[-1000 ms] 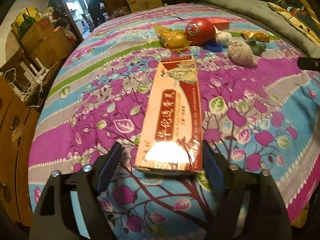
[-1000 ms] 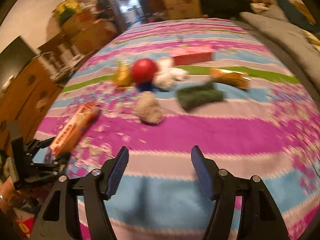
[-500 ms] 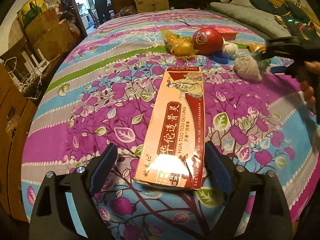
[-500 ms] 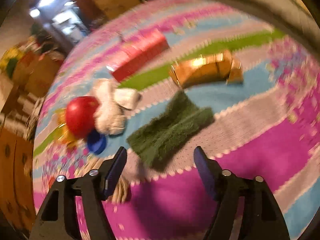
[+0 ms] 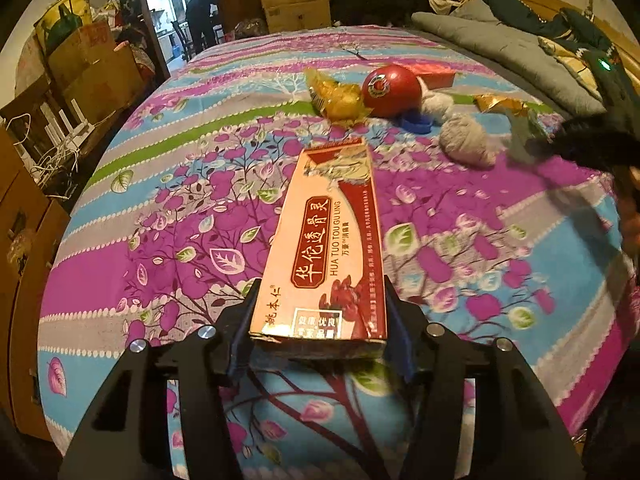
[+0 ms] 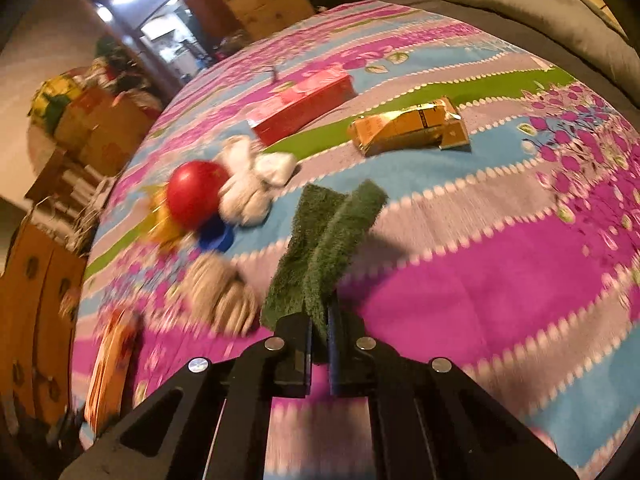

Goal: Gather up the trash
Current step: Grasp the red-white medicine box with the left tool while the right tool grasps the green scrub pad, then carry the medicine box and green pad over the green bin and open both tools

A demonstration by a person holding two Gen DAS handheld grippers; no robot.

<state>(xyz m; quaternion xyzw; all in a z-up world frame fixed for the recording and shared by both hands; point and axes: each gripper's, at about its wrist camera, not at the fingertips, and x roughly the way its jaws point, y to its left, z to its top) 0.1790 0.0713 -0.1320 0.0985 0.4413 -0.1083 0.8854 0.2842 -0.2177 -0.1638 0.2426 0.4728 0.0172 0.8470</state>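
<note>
Left wrist view: right tool (image 5: 592,148) reduced to a dark motion-blurred streak at the right edge, its jaws not readable; green cloth (image 5: 520,136) half hidden behind it; blue cap (image 5: 416,123) partly covered by the red ball (image 5: 392,85); small print on the box (image 5: 332,248) too fine to read. Right wrist view: box (image 6: 110,364) a blurred orange smear at the lower left; cloth's (image 6: 324,240) near end hidden between the tool's pads; cap (image 6: 216,238) tucked under the ball (image 6: 194,192); yarn ball (image 6: 218,292) blurred.

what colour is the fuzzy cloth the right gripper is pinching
Dark green fuzzy cloth, pinched in the right gripper; clearest in the right wrist view.
</note>
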